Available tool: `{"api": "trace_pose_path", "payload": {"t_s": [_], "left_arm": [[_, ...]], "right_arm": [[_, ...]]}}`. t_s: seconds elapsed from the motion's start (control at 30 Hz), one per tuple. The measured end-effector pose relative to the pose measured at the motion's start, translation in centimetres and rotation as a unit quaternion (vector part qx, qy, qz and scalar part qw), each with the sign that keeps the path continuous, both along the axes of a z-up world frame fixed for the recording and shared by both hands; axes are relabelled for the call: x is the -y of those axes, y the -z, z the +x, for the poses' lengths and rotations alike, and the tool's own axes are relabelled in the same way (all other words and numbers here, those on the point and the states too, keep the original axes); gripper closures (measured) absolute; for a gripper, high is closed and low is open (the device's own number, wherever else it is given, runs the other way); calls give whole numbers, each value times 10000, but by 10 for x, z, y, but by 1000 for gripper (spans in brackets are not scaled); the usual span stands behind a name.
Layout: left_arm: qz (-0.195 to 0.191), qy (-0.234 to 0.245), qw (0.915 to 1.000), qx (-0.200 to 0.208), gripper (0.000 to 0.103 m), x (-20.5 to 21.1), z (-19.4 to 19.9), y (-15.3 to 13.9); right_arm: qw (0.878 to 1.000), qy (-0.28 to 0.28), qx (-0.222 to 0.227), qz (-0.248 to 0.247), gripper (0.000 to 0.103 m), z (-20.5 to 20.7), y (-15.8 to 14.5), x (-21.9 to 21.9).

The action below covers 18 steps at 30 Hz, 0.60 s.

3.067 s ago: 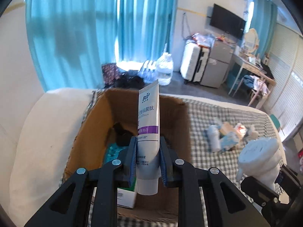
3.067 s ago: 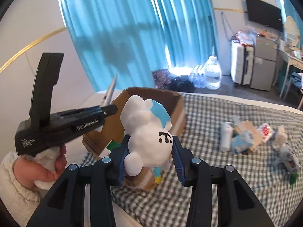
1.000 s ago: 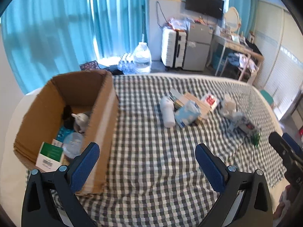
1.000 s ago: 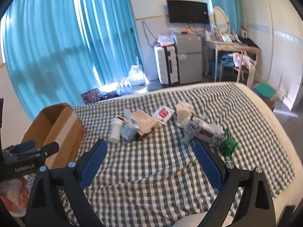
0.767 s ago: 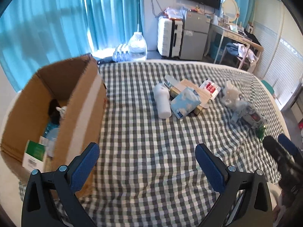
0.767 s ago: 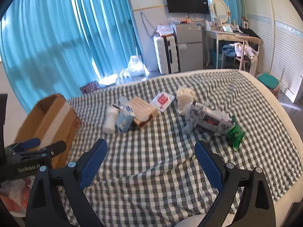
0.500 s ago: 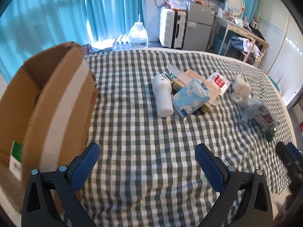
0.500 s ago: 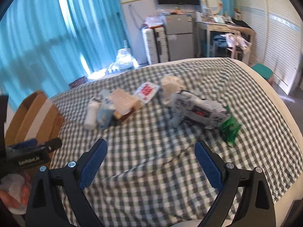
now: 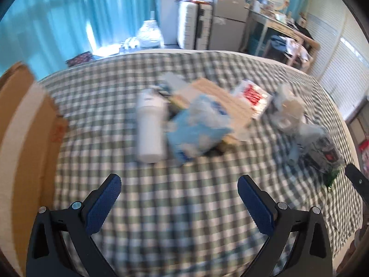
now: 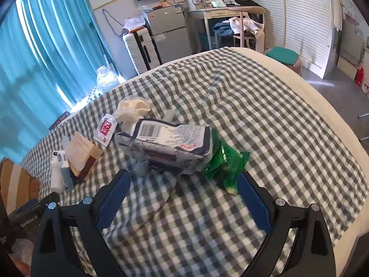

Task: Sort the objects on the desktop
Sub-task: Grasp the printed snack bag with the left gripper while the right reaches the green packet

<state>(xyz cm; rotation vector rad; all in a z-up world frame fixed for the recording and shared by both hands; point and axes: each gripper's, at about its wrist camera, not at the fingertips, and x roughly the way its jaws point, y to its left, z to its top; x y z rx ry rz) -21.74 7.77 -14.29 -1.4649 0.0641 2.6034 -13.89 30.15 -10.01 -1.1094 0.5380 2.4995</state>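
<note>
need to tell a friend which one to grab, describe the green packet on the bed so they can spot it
On the grey-and-white checked bedspread, find the large white printed bag with a barcode lying in the middle. The crinkly green foil packet sticks out from under its right end, and it is the only green thing among the white, blue and brown items.

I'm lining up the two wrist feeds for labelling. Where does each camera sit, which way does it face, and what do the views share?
Left wrist: behind the open left hand-held gripper, facing the white bottle and blue tissue pack; cardboard box at left.
Right wrist: behind the open right hand-held gripper, facing the grey-white bag and green packet; the other gripper's body shows lower left.
Shared: checked cloth, white bottle, red-white sachet, box.
</note>
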Motion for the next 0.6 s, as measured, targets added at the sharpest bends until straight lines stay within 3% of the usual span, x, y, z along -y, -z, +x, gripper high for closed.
{"api": "trace_pose_path", "payload": {"t_s": [0.13, 0.27, 0.47, 0.6], "left_arm": [[-63, 316, 9995, 68, 0, -34, -2, 11], [-73, 597, 9982, 16, 0, -61, -1, 10], [-98, 1307, 9910, -279, 0, -111, -4, -3], [-150, 2102, 9760, -550, 0, -147, -4, -12]], "right_arm": [[9991, -347, -203, 111, 9, -8, -5, -3], [9983, -332, -13, 485, 9, -11, -4, -11], [9982, -383, 76, -456, 9, 9, 14, -53], [9986, -227, 166, -439, 9, 22, 19, -74]]}}
